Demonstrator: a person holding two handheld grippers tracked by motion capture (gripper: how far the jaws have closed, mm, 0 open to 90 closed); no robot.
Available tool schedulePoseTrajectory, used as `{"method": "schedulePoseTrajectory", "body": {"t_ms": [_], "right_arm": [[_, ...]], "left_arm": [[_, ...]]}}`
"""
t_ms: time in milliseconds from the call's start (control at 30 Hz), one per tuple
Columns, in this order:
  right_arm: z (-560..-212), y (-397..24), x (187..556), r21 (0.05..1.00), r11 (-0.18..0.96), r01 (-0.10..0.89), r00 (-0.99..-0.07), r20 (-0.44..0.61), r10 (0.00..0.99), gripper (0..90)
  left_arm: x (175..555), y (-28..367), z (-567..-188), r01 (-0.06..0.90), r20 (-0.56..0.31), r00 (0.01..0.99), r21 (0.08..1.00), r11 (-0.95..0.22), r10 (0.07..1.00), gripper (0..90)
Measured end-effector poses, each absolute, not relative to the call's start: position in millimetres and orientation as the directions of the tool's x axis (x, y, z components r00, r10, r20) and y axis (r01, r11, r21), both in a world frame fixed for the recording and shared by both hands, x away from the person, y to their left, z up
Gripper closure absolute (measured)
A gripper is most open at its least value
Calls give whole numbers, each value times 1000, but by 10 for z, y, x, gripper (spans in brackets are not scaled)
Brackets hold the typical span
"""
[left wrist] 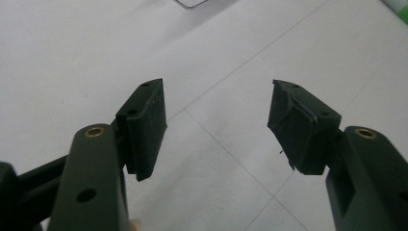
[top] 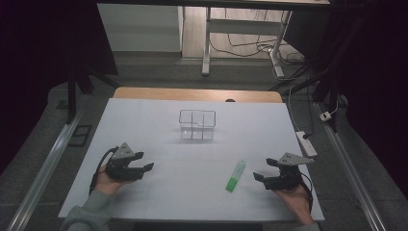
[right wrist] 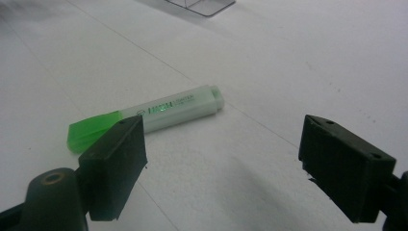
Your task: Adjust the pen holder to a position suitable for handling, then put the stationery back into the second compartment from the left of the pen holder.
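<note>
Lower right of the high view, the right gripper gapes empty beside the green highlighter (likely lining up); the left gripper also gapes, empty.

Lab: white-covered table, power strip, loose cables.

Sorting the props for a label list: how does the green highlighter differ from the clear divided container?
The green highlighter is slim, opaque and lies flat; the clear divided container is boxy, see-through and stands upright with its top open. The highlighter lies near the right gripper; the container sits farther back, mid-table. Both rest untouched on the white table.
</note>
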State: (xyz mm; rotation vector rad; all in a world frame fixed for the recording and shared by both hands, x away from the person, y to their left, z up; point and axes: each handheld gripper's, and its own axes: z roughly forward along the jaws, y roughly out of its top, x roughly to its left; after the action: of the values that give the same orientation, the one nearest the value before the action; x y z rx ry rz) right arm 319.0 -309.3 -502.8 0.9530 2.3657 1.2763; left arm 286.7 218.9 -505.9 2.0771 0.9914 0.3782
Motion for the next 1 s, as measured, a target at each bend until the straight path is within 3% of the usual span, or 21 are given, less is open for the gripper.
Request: {"method": "schedulePoseTrajectory", "body": {"t_ms": [300, 533, 867, 1000], "right_arm": [[-4925, -2990, 3152, 813, 432, 390, -773, 35, 634, 173], [-4834, -2924, 3251, 747, 549, 375, -833, 11, 554, 176], [-4678, -2701, 3423, 643, 727, 240, -920, -86, 381, 183], [-4600, -2517, 3474, 561, 816, 143, -964, -107, 242, 178]], "left_arm": [[2840, 2158, -5047, 520, -67, 653, 764, -382, 754, 367], [2855, 2164, -5081, 532, -92, 657, 760, -374, 748, 365], [2853, 2126, -5122, 537, -95, 667, 749, -388, 739, 363], [2854, 2125, -5133, 539, -97, 669, 747, -391, 737, 362]]}}
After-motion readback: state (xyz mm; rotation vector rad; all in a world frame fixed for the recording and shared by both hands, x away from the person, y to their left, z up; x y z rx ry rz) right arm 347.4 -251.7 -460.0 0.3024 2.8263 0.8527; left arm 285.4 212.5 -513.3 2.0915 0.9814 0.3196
